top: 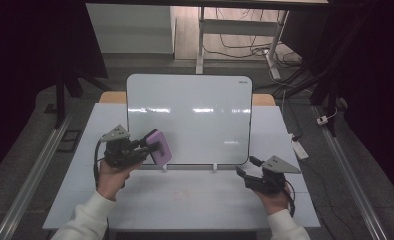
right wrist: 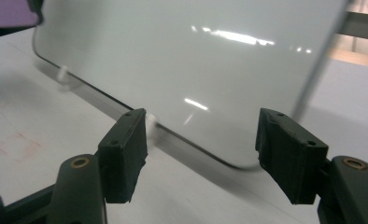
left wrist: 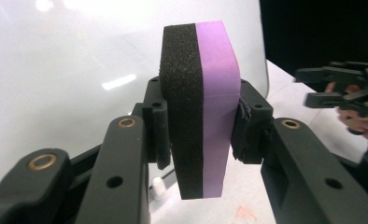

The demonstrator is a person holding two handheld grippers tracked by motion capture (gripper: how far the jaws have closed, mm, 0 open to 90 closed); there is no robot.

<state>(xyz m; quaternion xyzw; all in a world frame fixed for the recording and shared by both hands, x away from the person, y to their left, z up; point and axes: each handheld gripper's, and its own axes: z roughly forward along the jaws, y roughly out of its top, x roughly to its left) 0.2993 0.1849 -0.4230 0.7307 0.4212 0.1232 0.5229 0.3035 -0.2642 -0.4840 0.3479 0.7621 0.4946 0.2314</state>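
Left claw (left wrist: 198,123) clamped on a purple-backed block eraser with black foam face (left wrist: 198,107), held upright just in front of the lower left corner of the glossy white rectangular whiteboard (top: 190,117) standing on the pale worktop (top: 195,200); contact with the board cannot be told. Right claw (right wrist: 201,156) empty, jaws spread wide, low over the worktop just before the board's lower right corner, well apart from the eraser. Step in hand judged as readying to wipe: next move calls for turning the foam face flat onto the board and sweeping across, with the right claw perhaps steadying the board's edge.

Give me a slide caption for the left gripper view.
Left gripper clamps a purple-and-black eraser before the whiteboard.
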